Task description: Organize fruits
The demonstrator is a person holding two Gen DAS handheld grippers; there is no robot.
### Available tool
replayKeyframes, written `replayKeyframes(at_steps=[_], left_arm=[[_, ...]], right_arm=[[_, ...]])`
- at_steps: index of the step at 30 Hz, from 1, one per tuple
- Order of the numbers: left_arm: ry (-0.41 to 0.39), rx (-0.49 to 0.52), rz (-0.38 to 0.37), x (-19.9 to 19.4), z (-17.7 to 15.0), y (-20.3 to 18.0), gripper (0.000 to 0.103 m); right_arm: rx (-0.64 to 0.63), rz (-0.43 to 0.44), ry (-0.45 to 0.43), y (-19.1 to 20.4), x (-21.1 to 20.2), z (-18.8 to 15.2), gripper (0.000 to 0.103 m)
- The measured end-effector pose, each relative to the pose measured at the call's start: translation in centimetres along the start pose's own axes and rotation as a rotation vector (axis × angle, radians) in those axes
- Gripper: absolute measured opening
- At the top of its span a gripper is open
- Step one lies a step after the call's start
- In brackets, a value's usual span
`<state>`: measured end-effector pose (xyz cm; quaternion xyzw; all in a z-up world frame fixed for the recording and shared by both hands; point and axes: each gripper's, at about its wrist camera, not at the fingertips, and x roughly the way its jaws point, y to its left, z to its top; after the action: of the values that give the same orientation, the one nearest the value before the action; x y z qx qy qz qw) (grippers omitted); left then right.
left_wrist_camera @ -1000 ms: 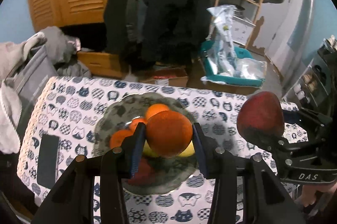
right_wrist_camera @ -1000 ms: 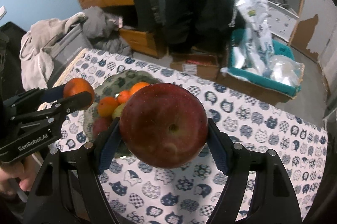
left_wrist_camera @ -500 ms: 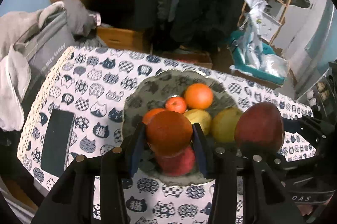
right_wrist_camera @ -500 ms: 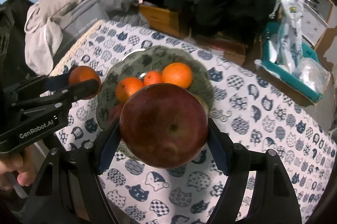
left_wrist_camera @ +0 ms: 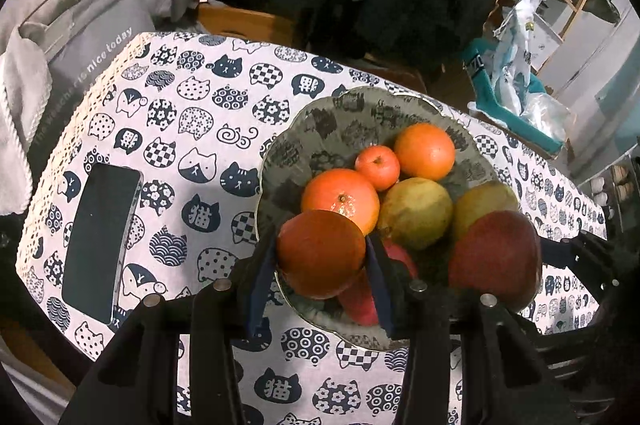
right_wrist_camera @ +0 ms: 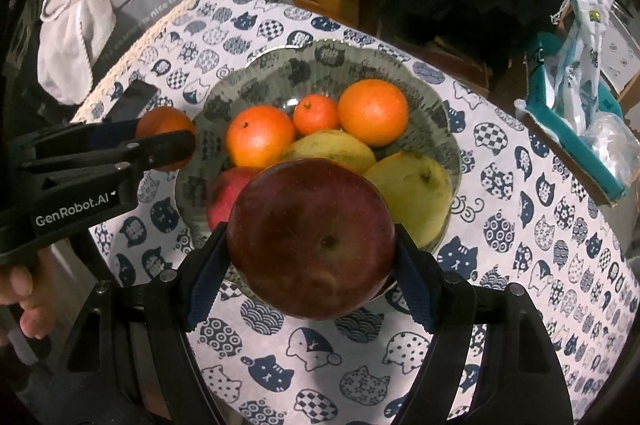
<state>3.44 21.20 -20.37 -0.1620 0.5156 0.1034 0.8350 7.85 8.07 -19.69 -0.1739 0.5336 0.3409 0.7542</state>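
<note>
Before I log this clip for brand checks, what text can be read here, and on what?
"GenRobot.AI": side of the left gripper.
"nice today": grey bag; its earlier words are too blurred to read.
"猫": cat shapes on the tablecloth.
Print on the plastic bags: too small to read.

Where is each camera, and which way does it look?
Left wrist: on the left hand-held gripper, looking down past its fingers and held orange at the fruit bowl.
Right wrist: on the right hand-held gripper, looking down past its held apple; a hand shows.
Shared: bowl, cat tablecloth, both fruits.
</note>
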Motion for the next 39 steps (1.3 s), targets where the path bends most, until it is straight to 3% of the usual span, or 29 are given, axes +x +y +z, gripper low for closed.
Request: replayKeyframes(at_steps=[6,11,16,26,39], left_arm=[[0.024,-0.005,0.004,0.7,-0.1,0.3,0.045],[0.037,-0.002,0.014,1.5,-0.2,0.3,0.054],[0.041,-0.011,0.022,1.4,-0.2,0.8,0.059],[-0.007,-0.041,0.018,-1.4,0.0,1.2,0.062],[-0.147,-0.008,-0.001,-7.5,0.8,-0.7,0.071]], right_arm=[[-0.017,-0.007,0.025,0.5,1.0,0.0,0.078],[-0.024,-0.035,0.04,0.8,1.9,-0.1,0.079],[-0.037,-0.036,-0.03,1.1,0.4,0.6,0.083],[0.053,-0.039,-0.107,-1.0,-2.8,1.4,0.083],[0.137,-0.1,-0.277,-4.0,-10.4,1.5,0.084]])
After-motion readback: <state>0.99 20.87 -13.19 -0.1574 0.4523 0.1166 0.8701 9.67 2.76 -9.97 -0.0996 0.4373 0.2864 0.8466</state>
